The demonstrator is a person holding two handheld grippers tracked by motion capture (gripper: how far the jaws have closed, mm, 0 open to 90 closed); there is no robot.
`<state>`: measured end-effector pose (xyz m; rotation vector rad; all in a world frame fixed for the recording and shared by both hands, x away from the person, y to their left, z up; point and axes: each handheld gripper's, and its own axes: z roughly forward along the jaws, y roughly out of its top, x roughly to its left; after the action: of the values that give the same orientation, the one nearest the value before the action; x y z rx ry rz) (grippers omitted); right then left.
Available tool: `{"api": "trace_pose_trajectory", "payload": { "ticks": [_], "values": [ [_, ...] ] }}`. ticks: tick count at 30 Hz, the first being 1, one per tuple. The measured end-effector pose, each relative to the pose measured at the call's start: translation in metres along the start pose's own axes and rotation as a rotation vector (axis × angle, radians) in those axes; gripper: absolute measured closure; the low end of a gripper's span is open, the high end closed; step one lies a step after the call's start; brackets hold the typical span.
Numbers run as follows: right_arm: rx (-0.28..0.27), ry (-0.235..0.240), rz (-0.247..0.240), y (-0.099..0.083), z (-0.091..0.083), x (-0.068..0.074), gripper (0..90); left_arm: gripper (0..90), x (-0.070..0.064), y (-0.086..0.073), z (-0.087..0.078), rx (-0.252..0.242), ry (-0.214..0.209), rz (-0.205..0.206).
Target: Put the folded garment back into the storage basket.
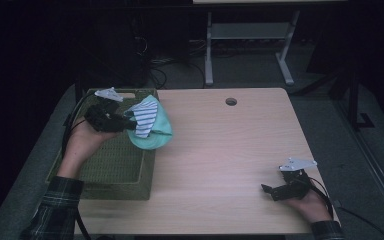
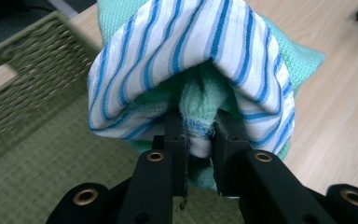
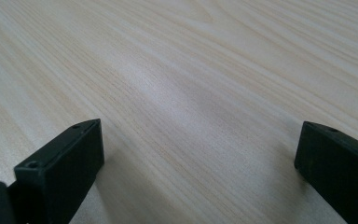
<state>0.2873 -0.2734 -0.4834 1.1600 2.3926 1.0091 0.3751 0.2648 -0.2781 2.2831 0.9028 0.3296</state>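
Left tongs [image 2: 200, 140] clamp bunched cloths [image 2: 191, 60], hiding the basket [image 2: 32, 93] rim; right tongs [image 3: 200, 158] gape wide

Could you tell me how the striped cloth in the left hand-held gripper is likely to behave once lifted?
The blue-and-white striped cloth probably stays floppy: it drapes in folds around the left hand-held gripper. It looks light. Bundled with the green knitted cloth, it might slip free.
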Motion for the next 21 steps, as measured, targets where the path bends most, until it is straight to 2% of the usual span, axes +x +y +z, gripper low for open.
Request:
{"api": "trace_pose_trajectory", "payload": {
  "ticks": [4, 13, 21],
  "values": [
    [0.000, 0.000, -0.001, 0.000, 0.000, 0.000, 1.0, 77.5, 0.009, -0.011, -0.005, 0.006, 0.026, -0.025],
    [0.000, 0.001, 0.000, 0.000, 0.000, 0.000, 1.0, 77.5, 0.027, -0.034, -0.018, -0.017, 0.067, -0.099],
    [0.000, 0.001, -0.001, 0.000, 0.000, 0.000, 1.0, 77.5, 0.041, -0.056, -0.016, -0.002, 0.118, -0.164]
  ]
}}
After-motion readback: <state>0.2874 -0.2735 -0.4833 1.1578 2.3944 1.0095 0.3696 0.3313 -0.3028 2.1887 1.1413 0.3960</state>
